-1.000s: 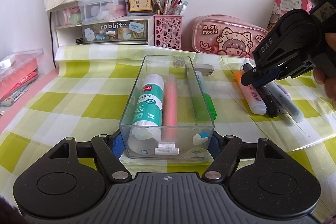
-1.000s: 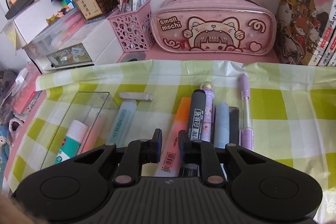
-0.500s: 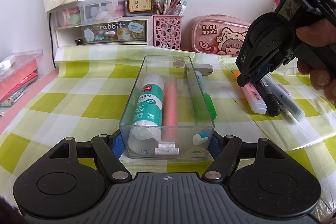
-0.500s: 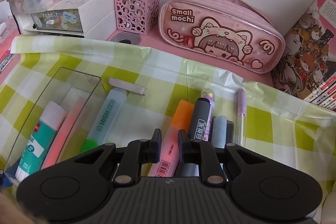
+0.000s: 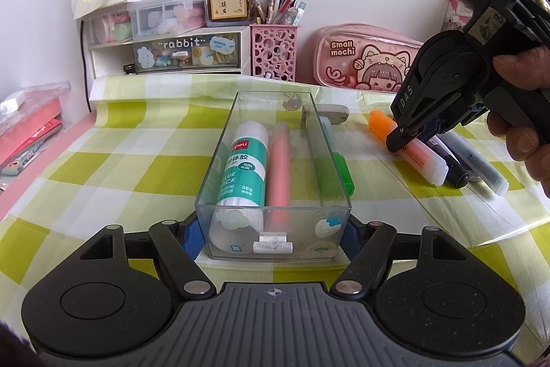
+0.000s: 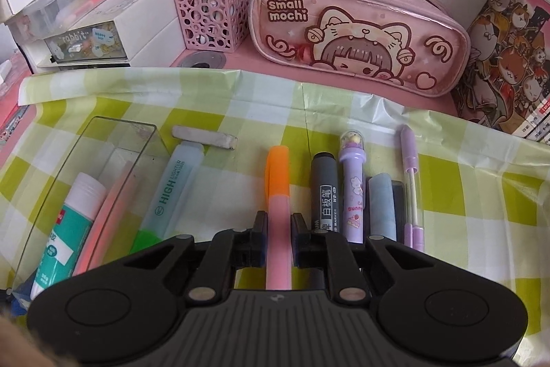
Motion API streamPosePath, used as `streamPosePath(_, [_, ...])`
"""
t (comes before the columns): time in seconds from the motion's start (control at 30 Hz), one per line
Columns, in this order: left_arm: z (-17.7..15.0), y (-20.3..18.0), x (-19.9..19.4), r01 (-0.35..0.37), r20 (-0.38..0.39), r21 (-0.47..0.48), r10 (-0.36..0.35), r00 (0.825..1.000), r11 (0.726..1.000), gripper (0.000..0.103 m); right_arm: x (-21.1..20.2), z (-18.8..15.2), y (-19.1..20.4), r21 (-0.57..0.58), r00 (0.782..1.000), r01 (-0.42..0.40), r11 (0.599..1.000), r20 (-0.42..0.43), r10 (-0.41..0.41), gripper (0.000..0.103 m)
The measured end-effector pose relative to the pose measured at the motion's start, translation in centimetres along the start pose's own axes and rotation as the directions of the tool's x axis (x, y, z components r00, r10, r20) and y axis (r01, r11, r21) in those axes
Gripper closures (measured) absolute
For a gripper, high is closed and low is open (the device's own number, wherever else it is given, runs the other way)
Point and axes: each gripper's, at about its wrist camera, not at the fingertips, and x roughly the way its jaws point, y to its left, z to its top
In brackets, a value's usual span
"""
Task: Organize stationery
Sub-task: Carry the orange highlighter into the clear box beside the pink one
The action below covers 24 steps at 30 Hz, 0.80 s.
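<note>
The pink desk (image 6: 261, 64) carries a green-checked cloth (image 6: 447, 174), with a pink pencil case (image 6: 357, 33) and pink pen basket (image 6: 213, 12) at its far edge. On the cloth lie a clear box (image 5: 275, 167) at left, a green highlighter (image 6: 172, 191) beside it, and a row of markers to the right, among them an orange highlighter (image 6: 276, 181) and a black marker (image 6: 325, 191).

pencil case (image 6: 357, 40): "Small mochi" | drawer (image 5: 187, 52): "rabbit" | green highlighter (image 6: 173, 188): "HIGH LIGHTER" | glue stick (image 5: 242, 167): "deli", "36g"

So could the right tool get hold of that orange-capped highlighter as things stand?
Probably yes. The right tool already straddles the orange-capped highlighter, nothing lies over it, and the whiteboard marker beside it leaves a narrow gap.
</note>
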Motion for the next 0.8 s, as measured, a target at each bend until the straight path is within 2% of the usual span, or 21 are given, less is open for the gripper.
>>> streamPosePath(0.1, [0.0,0.0,0.0,0.0,0.0,0.0,0.0,1.0,1.0,0.03,-0.8,-0.2,-1.0,0.024,0.999,-0.043,0.999,0.02,0.043,0.093])
streamPosePath(0.4, [0.0,0.0,0.0,0.001,0.0,0.0,-0.001,1.0,1.0,0.031,-0.6,0.0,-1.2,-0.006,0.999,-0.039,0.999,0.023,0.04,0.094])
streamPosePath(0.5, [0.0,0.0,0.0,0.001,0.001,0.0,-0.001,1.0,1.0,0.031,-0.9,0.0,-1.5,0.04,0.998,-0.05,0.998,0.035,0.049,0.094])
streamPosePath(0.63, [0.0,0.0,0.0,0.001,0.0,0.0,-0.001,1.0,1.0,0.031,-3.0,0.1,-1.4,0.131,0.984,-0.168,0.977,0.083,0.158,0.094])
streamPosePath(0.8, [0.0,0.0,0.0,0.001,0.001,0.0,-0.001,1.0,1.0,0.031,-5.4,0.4,1.3,0.176,0.949,-0.309,0.934,0.115,0.293,0.094])
